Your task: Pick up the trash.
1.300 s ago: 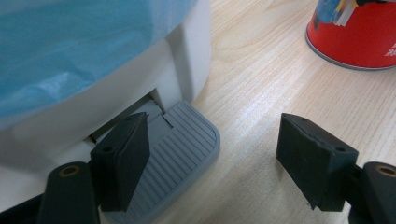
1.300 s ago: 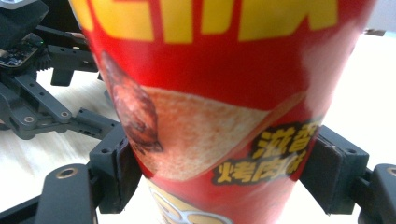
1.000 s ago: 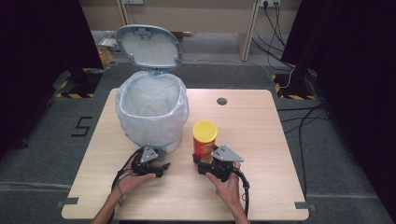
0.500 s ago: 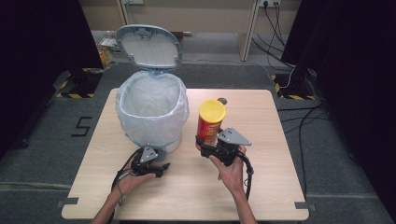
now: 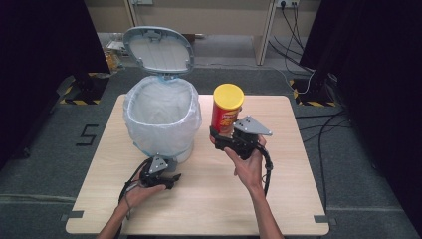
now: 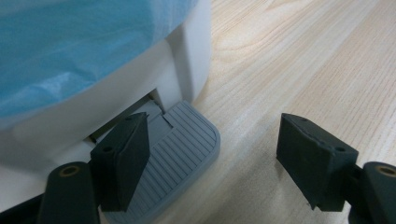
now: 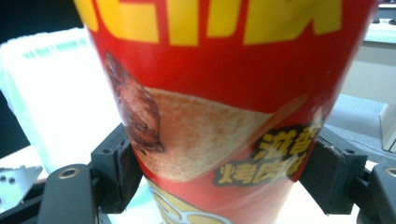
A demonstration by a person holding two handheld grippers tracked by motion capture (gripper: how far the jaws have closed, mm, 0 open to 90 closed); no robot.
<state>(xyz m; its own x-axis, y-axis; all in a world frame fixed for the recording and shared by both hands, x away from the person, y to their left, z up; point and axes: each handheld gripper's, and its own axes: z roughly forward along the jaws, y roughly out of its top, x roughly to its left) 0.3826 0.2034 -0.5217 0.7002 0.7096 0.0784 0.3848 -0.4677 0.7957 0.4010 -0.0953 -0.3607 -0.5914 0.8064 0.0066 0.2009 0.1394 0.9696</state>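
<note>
Your right gripper (image 5: 225, 135) clamps chip can (image 5: 227, 108), lifted at frame centre beside bin (image 5: 161, 117). Left gripper (image 5: 169, 178) wide, pressing pedal (image 6: 180, 149); lid (image 5: 158, 49) up. Left: drop can in bin.

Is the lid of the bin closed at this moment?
No, the lid stands raised behind the bin, whose lined opening shows in the high view.

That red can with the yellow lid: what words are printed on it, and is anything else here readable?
"滋香烤肉味", roughly, in yellow on the can; the strokes are soft.
Big yellow letters along the can's top edge: cut off, unreadable.
Can's label in the high view: too small to read.
"5": painted on the floor left of the table.
</note>
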